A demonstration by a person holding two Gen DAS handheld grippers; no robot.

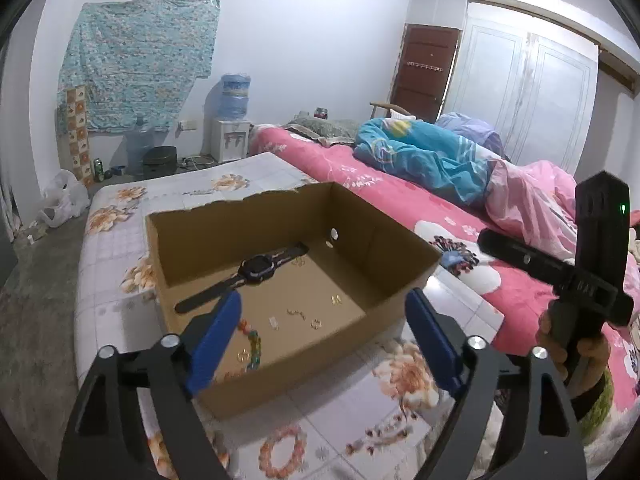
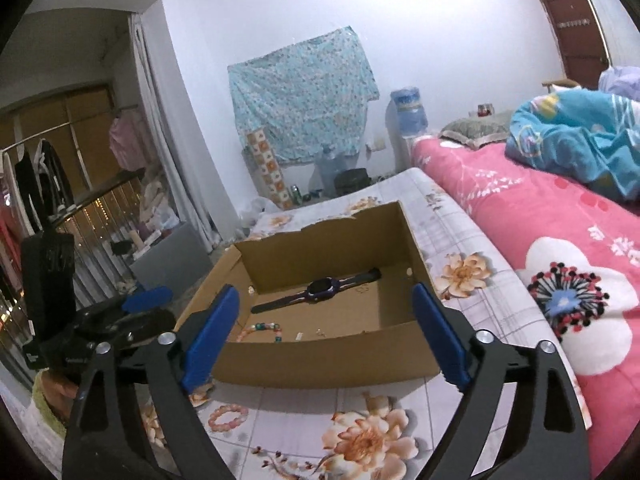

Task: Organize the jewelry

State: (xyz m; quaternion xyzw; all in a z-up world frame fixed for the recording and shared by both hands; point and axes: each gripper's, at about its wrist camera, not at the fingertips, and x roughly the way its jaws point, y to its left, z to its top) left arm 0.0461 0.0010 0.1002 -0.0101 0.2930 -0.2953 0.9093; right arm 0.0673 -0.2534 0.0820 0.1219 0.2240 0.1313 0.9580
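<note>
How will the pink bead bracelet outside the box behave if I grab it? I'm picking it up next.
The pink bead bracelet looks like round beads on a string, so it would probably sag into a loop rather than stay stiff. The smooth beads may slip between the pads. It lies flat on the floral sheet, so it is unlikely to roll.

Open brown cardboard box (image 1: 400,280) holding a black wristwatch (image 1: 256,270) laid flat. Multicoloured bead bracelet (image 1: 253,346) and small gold earrings (image 1: 316,323) scattered inside. Pink bead bracelet (image 2: 229,418) lying outside, just before the box
</note>
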